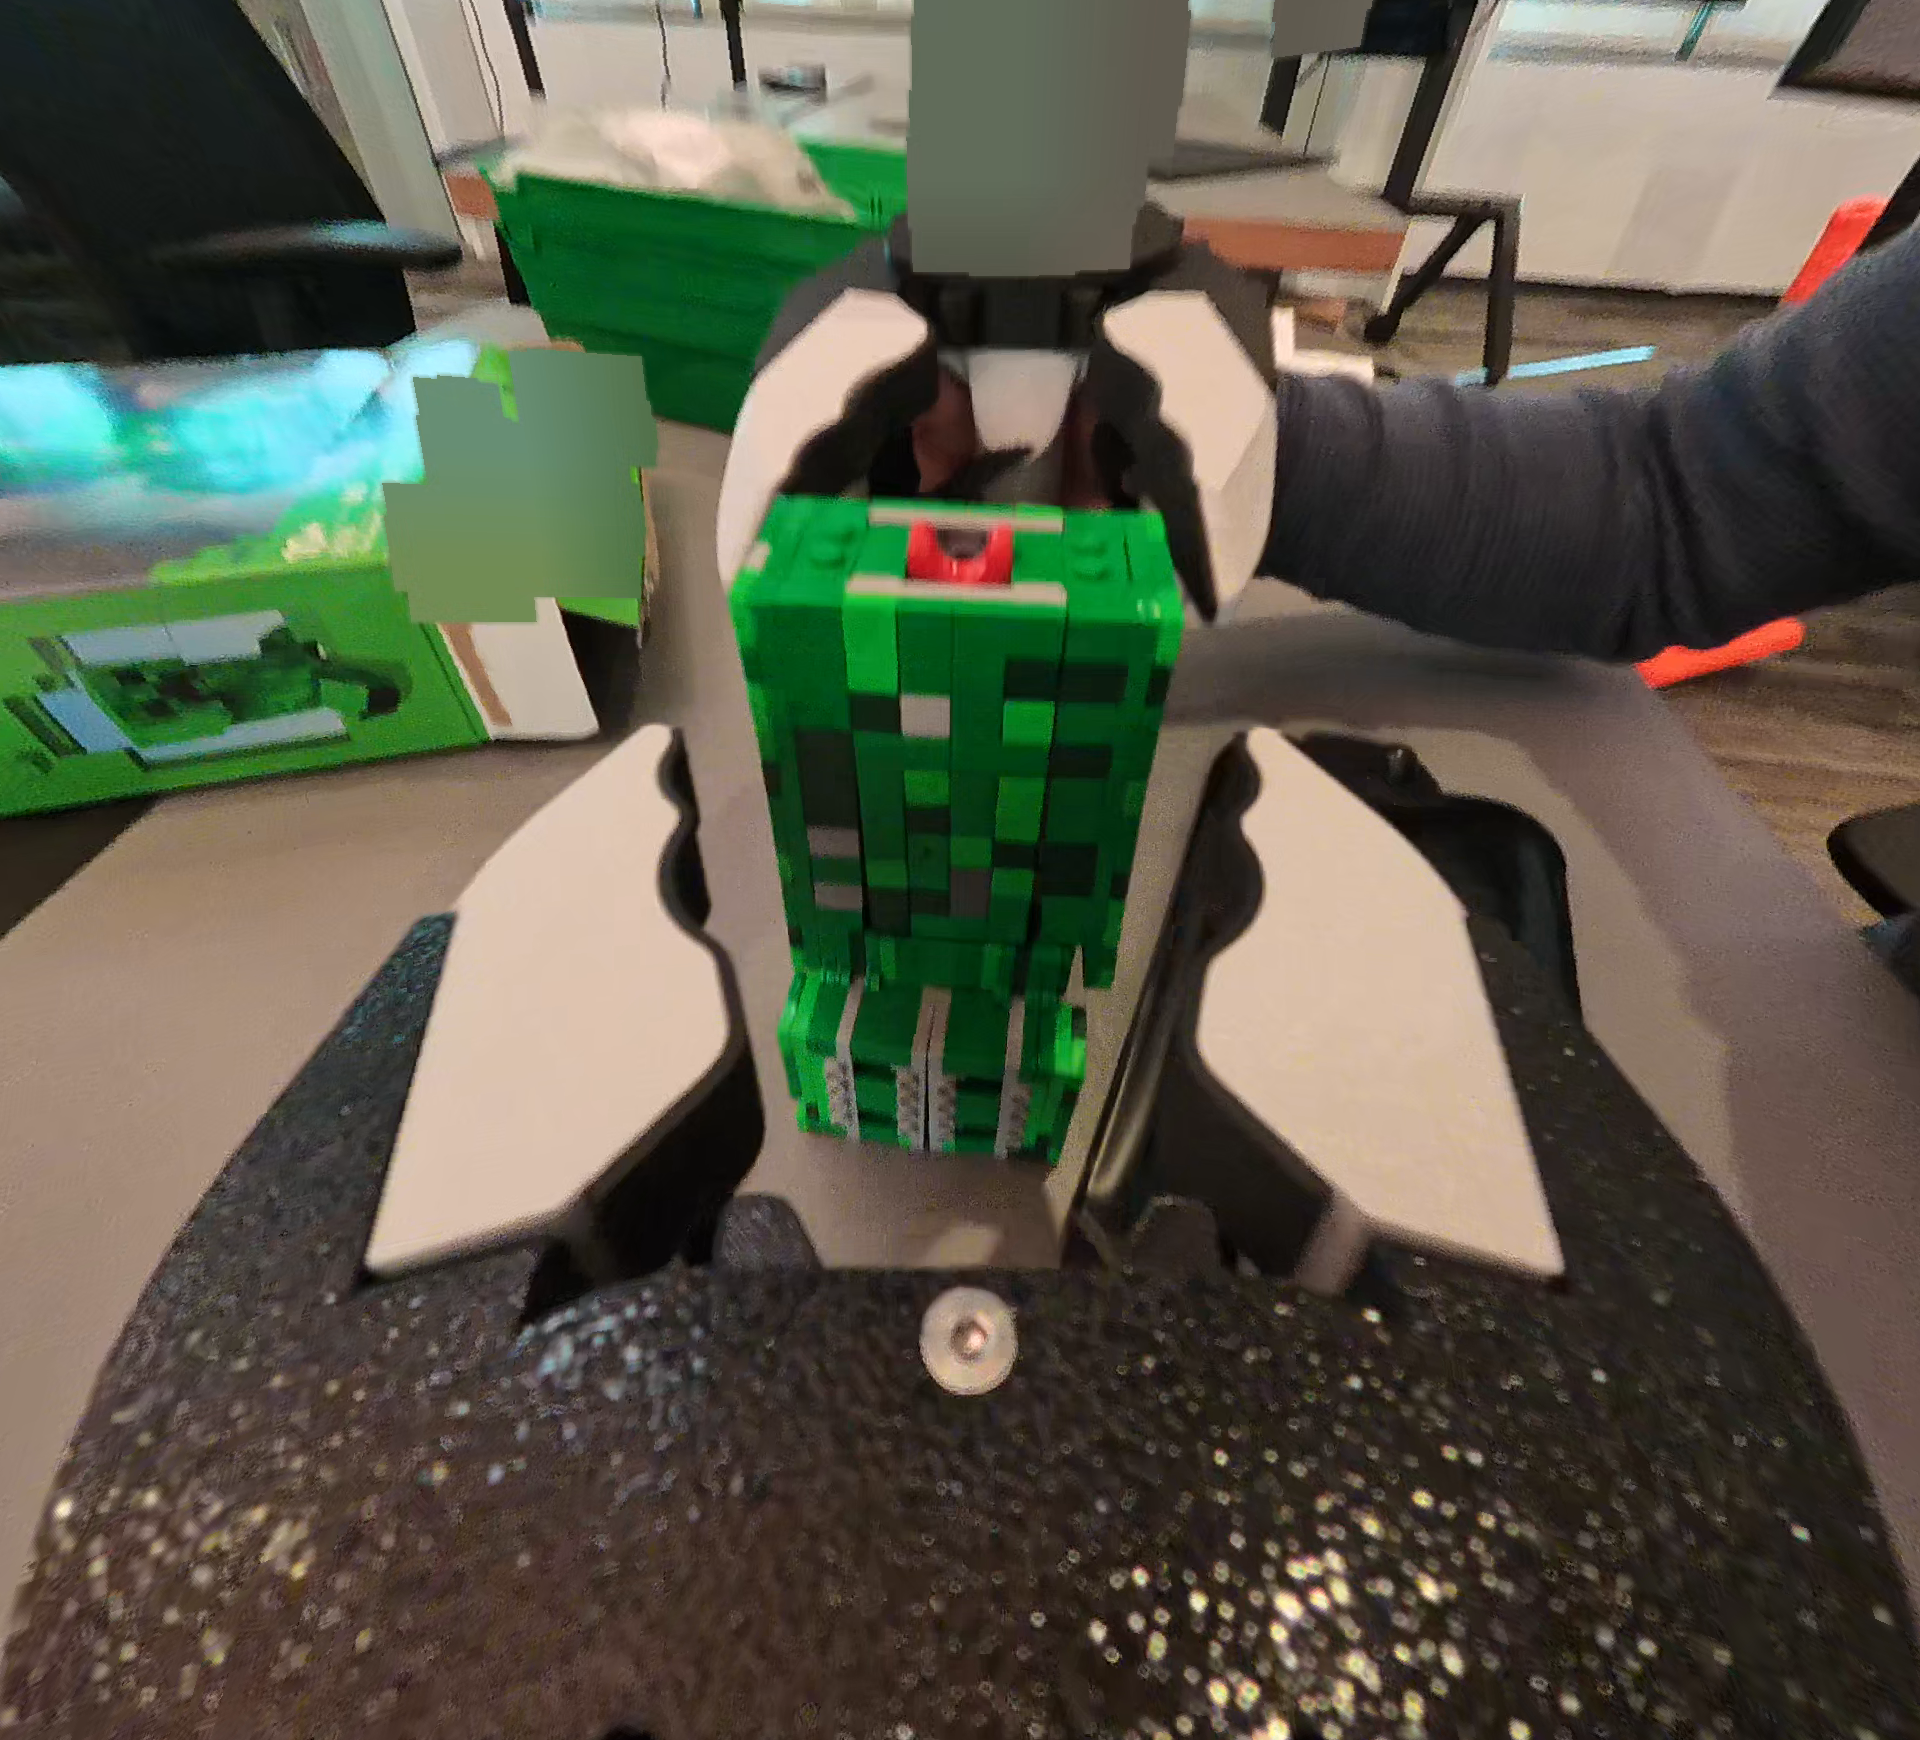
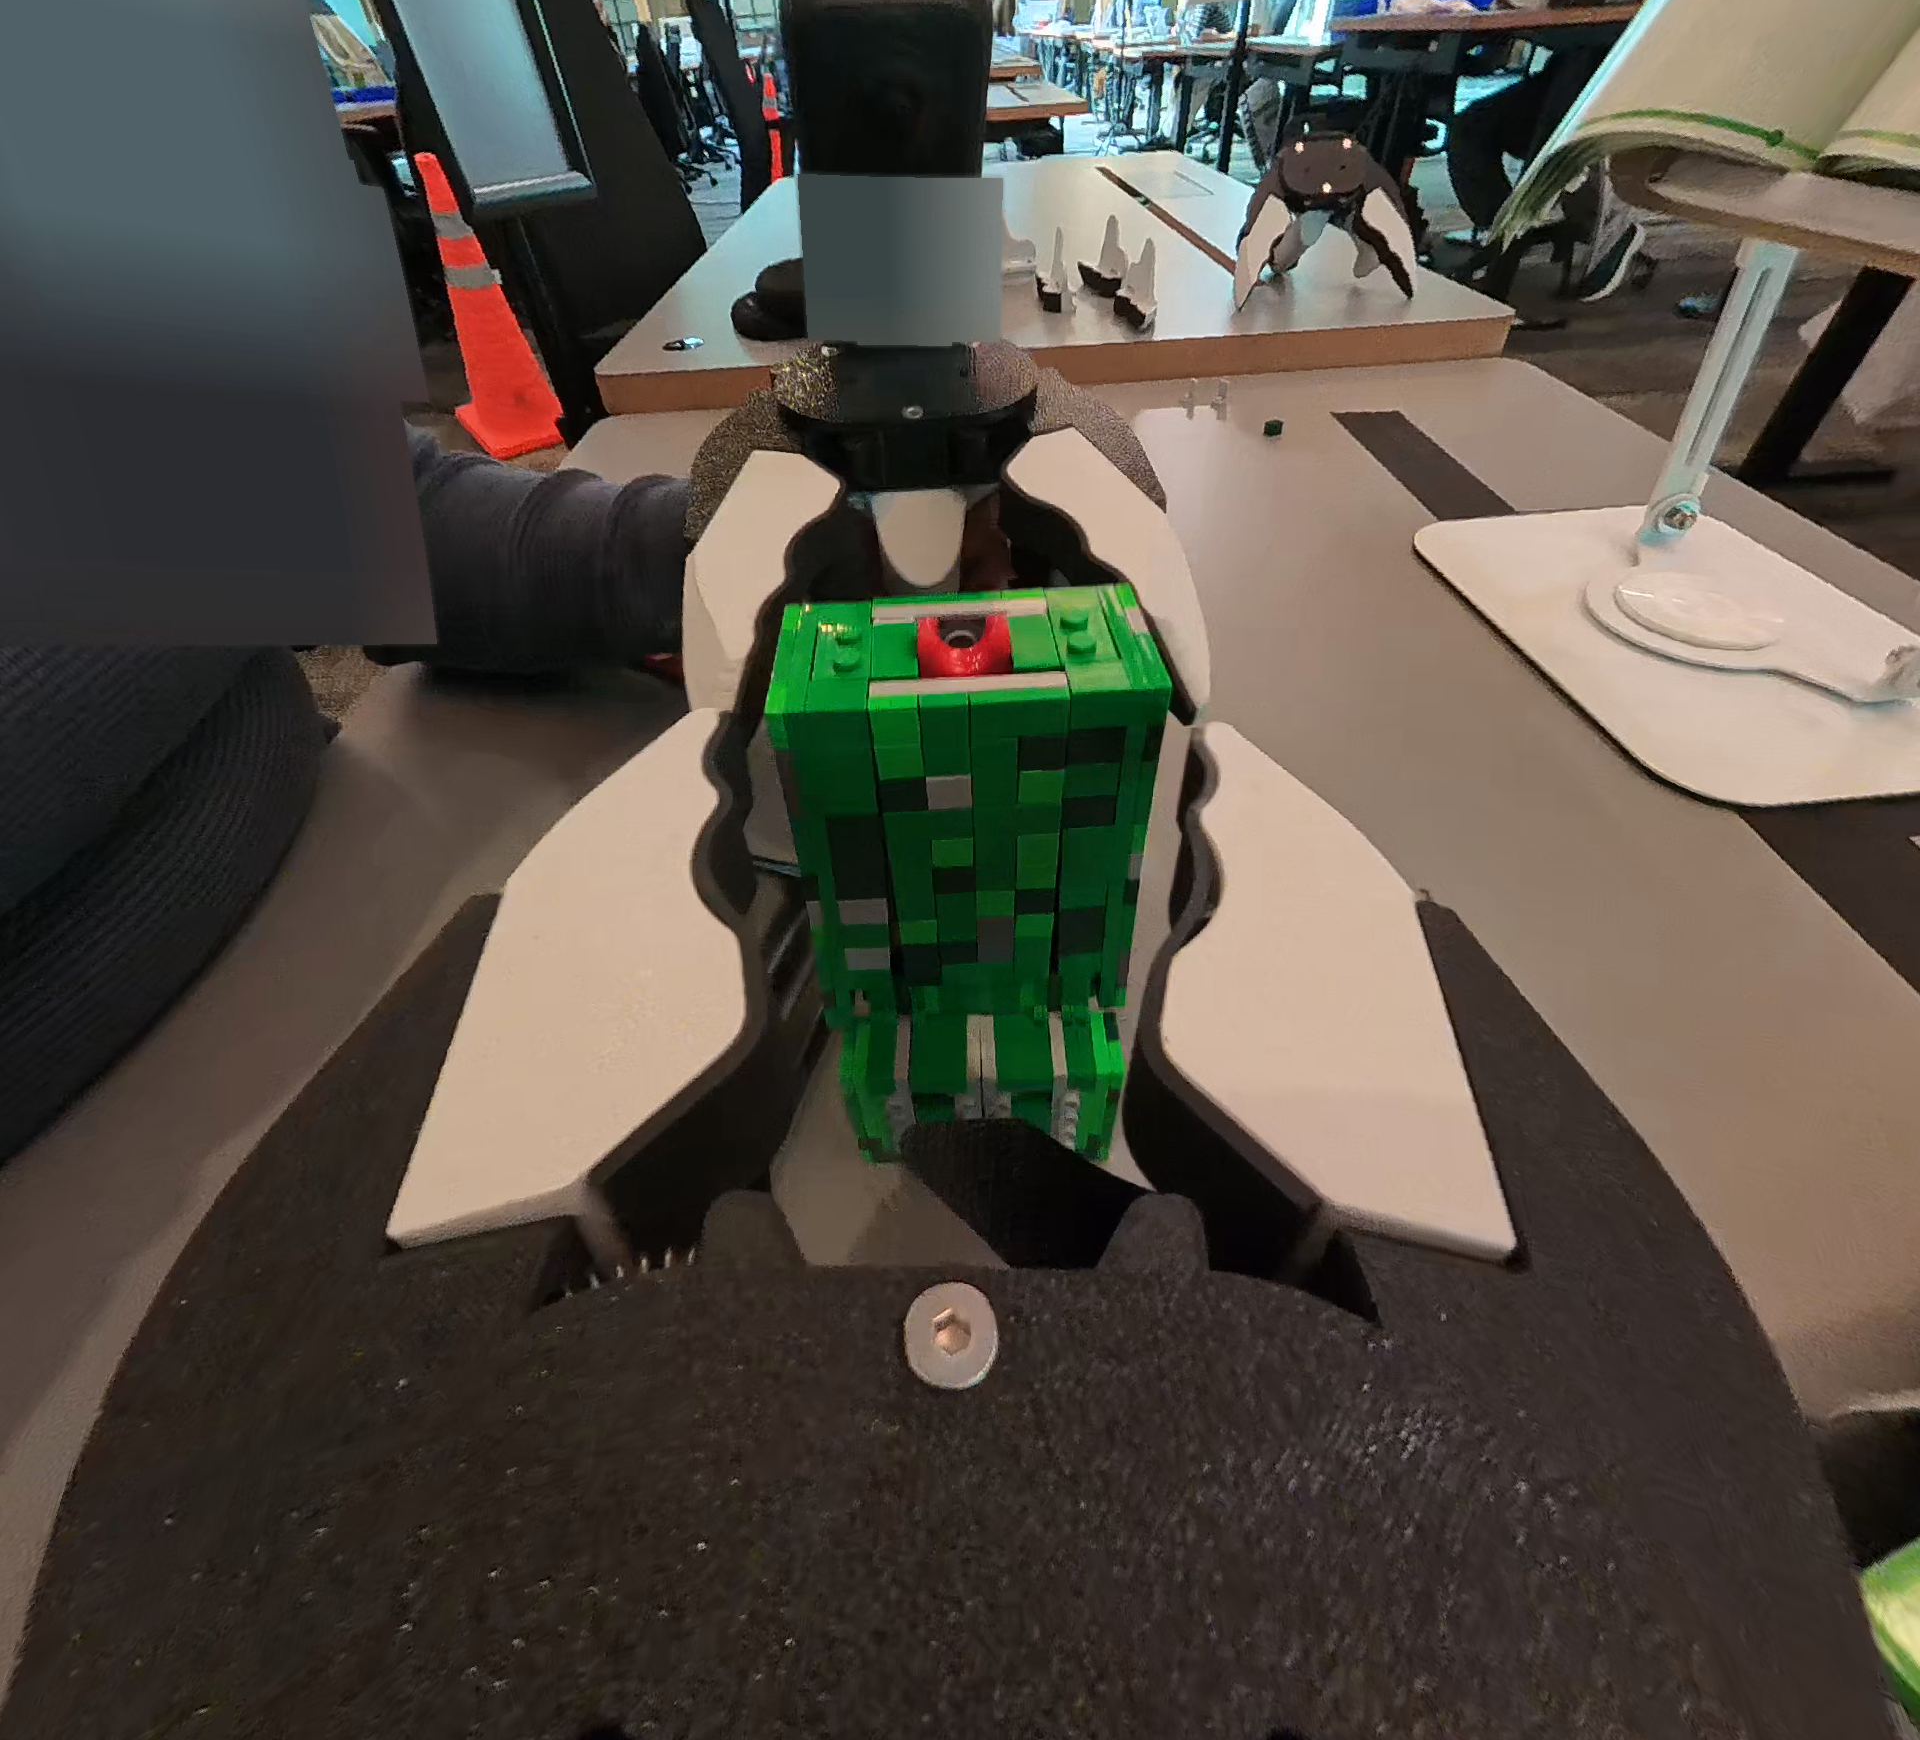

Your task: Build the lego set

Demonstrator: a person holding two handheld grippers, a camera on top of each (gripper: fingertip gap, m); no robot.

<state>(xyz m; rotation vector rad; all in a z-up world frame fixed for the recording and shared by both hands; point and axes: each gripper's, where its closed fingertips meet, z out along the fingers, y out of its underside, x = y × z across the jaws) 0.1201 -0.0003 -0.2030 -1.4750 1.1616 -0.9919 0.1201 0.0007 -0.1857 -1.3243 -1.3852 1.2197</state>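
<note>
A tall green, dark green and grey lego figure [image 1: 966, 786] stands upright on the grey table [image 1: 239, 984], with a red piece [image 1: 958, 554] set in its studded top. It also shows in the right wrist view [image 2: 977, 859]. My two grippers face each other across it. My left gripper [image 1: 951, 745] is open, with table showing between each finger and the figure. My right gripper [image 2: 956, 734] flanks the figure closely with thin gaps; contact is unclear. Each gripper's fingers show behind the figure in the other view, the right fingers [image 1: 1205, 402] and the left fingers [image 2: 727, 547].
A green lego box [image 1: 239, 693] lies at the left, a green bin [image 1: 675, 288] behind it. A white stand base [image 2: 1662, 651] holds an open booklet [image 2: 1766, 49] at the right. A spare gripper [image 2: 1325, 225] and an orange cone [image 2: 488, 319] stand farther back. A sleeved arm [image 1: 1558, 506] reaches in. Left and right tips are no more than a few centimetres apart.
</note>
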